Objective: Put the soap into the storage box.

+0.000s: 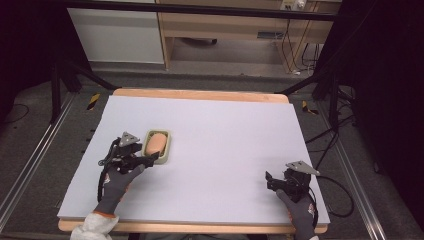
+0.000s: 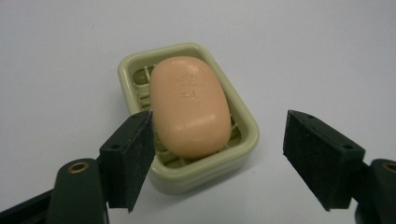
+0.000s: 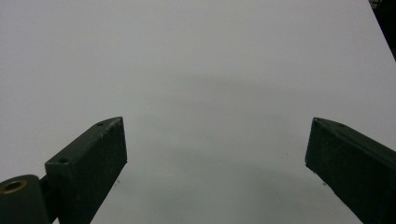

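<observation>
Soap [image 2: 190,106], a peach-coloured oval bar with faint lettering pressed into its top, lies in a pale green soap dish [image 2: 243,140] on the left half of the white table top [image 1: 225,145]. The dish is rectangular with rounded corners, and a slatted grid shows under the bar at both ends. In the high view the soap [image 1: 156,142] fills most of the dish [image 1: 168,150], which sits well in from the left edge of the table top, its long side running away from the person.

Just beside the dish, on its near left, is the left gripper [image 1: 145,161], held in a grey-gloved left hand [image 1: 120,182] with a white sleeve behind it. Its jaws are spread wide and hold nothing. In the left gripper view, the left gripper [image 2: 219,158] has one jaw in front of the near left corner of the dish, overlapping its rim, though I cannot tell whether it touches; the other jaw stands clear of the dish on bare table.

The right gripper [image 1: 272,181] rests low near the front right corner of the table top, well apart from the dish, in the gloved right hand [image 1: 300,210]. In the right gripper view, the right gripper [image 3: 217,154] is released too, jaws far apart over bare white surface
</observation>
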Demonstrator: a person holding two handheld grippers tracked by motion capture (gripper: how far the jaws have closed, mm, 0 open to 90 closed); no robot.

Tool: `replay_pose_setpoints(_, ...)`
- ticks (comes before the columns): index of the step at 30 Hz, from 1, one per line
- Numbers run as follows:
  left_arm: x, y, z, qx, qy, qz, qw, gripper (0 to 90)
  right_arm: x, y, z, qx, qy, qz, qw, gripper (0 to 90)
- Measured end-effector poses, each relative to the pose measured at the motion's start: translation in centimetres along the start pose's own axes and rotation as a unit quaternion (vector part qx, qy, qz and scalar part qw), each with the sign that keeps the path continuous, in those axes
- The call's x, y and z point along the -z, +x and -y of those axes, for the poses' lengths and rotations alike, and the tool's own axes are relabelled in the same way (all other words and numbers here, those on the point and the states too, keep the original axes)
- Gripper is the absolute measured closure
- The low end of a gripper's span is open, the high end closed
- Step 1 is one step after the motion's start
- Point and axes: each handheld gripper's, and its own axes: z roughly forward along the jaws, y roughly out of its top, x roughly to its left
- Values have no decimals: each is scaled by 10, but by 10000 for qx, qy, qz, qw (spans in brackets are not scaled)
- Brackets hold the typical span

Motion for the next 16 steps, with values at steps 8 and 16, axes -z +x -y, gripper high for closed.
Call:
replay_pose_setpoints(8, 14, 6, 25, 11, 108, 25, 9999, 244, 2, -4, 3, -19, 33, 97, 9999, 59)
replay_pose_setpoints(16, 32, 18, 49, 89, 167, -48, 9998, 240, 4, -5, 5, -47, 23, 148, 9999, 58)
